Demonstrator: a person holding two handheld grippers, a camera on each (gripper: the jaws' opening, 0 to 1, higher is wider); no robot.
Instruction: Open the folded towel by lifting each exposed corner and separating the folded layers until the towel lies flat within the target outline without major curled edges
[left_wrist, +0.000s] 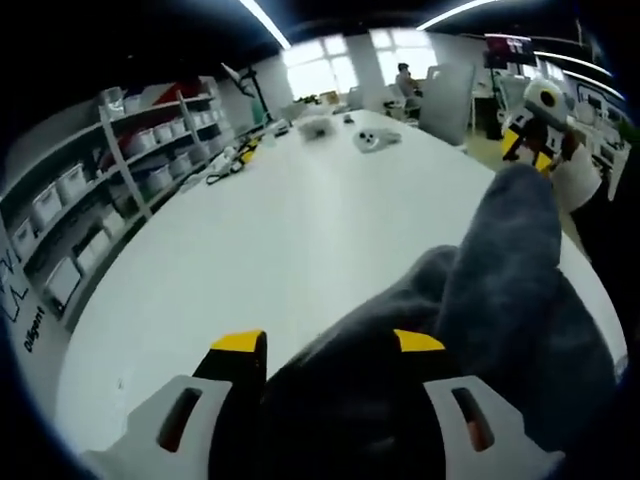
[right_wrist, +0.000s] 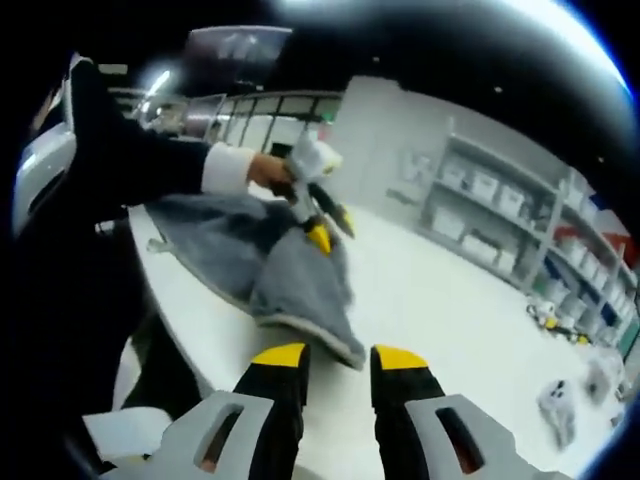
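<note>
Grey towel is being pinched between the left gripper jaws, bunched and raised off the white table, with a fold sticking up past the yellow-tipped jaws. In the right gripper view the towel is seen lying crumpled on the table near its edge, being held up at one corner by the left gripper in the person's hand. The right gripper is being held slightly parted with nothing between the jaws, just off the towel's near edge; shelving with bins is standing beside the table.

The towel is plain dark grey, lying on a white table. Both the left gripper and right gripper have black jaws tipped yellow, on light grey bodies. Beside the towel, the sleeve is black with a white cuff.
</note>
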